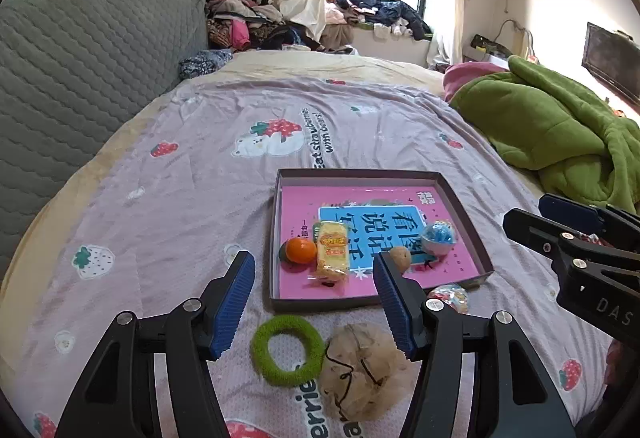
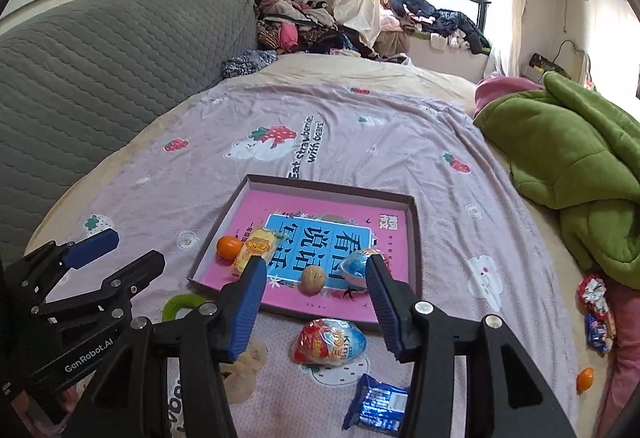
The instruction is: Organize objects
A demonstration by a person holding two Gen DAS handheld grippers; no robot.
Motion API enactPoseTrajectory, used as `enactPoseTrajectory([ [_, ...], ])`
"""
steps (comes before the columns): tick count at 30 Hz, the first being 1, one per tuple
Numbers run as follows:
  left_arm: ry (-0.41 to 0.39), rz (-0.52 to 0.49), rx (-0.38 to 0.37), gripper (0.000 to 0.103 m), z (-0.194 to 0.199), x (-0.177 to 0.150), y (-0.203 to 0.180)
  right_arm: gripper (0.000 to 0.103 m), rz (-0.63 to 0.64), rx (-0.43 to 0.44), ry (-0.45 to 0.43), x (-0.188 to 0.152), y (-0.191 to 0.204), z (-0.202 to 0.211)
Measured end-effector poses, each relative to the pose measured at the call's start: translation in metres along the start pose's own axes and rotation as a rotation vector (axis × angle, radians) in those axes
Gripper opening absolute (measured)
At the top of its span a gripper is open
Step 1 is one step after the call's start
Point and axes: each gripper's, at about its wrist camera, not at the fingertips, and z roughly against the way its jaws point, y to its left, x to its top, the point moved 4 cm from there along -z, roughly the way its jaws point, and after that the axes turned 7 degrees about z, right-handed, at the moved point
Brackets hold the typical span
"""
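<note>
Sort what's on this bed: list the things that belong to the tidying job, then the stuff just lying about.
Job: tray; in it orange, yellow cake packet, walnut, blue capsule; still outside: green ring, beige scrunchie, egg packet, blue wrapper.

Lying about: green quilt, clothes pile.

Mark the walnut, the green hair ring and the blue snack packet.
walnut (image 2: 313,279), right wrist view, middle of its shell.
green hair ring (image 1: 262,352), left wrist view, left side of the band.
blue snack packet (image 2: 376,408), right wrist view, wrapper centre.
</note>
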Motion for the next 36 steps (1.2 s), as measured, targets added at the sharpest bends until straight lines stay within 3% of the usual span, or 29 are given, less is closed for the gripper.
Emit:
enactPoseTrajectory([
  [20, -0.055, -0.027, 0.006, 0.063, 0.070, -0.005, -0.014, 0.052, 0.008, -0.024, -0.060, -0.013, -0.010, 0.075],
  [36, -0.027, -0.044, 0.005, 0.063, 0.082, -0.033, -0.028, 0.059, -0.016, -0.024, -0.056, -0.060, -0.028, 0.093],
])
